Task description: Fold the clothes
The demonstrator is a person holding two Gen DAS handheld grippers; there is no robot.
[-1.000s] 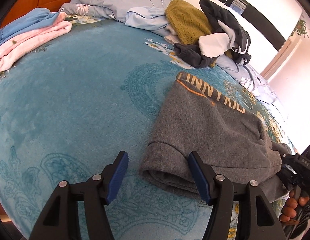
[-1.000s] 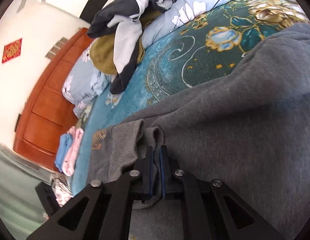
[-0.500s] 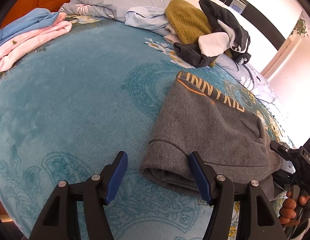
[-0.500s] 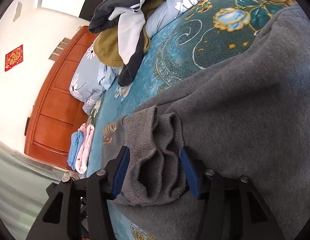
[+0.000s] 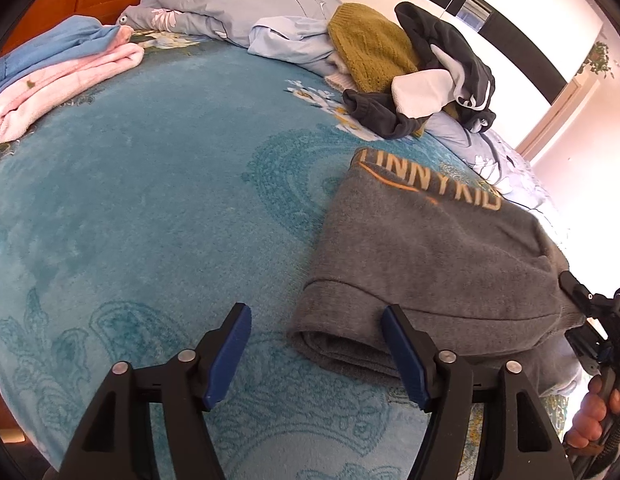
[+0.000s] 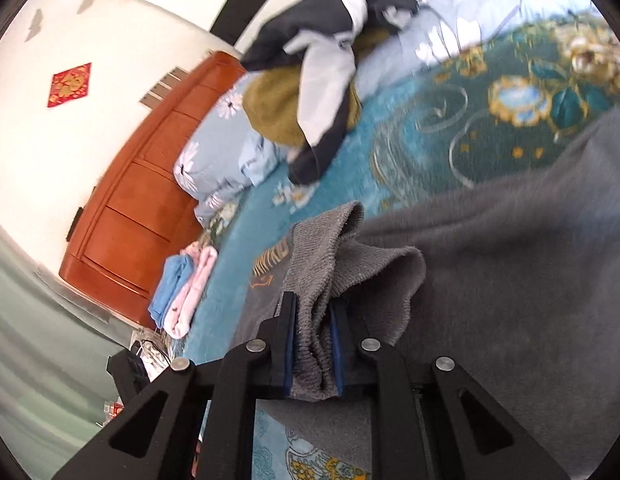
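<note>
A grey sweatshirt (image 5: 425,256) with tan lettering lies partly folded on the teal bedspread (image 5: 150,200). My left gripper (image 5: 315,340) is open and empty, low over the bed at the garment's folded near corner, its right finger against the fold. My right gripper (image 6: 313,320) is shut on the sweatshirt's ribbed grey cuff (image 6: 329,264), which bunches between the blue pads. The right gripper also shows in the left wrist view (image 5: 589,320) at the garment's right edge.
Folded blue and pink clothes (image 5: 58,68) lie at the far left by the wooden headboard (image 6: 150,192). A heap of unfolded clothes, olive knit (image 5: 369,48) and dark jacket (image 5: 441,72), lies on floral pillows (image 5: 230,4) at the back.
My right gripper, shut one second ago, opened around the ribbed cuff half a second ago and has now closed on it and lifted it. My left gripper has barely moved.
</note>
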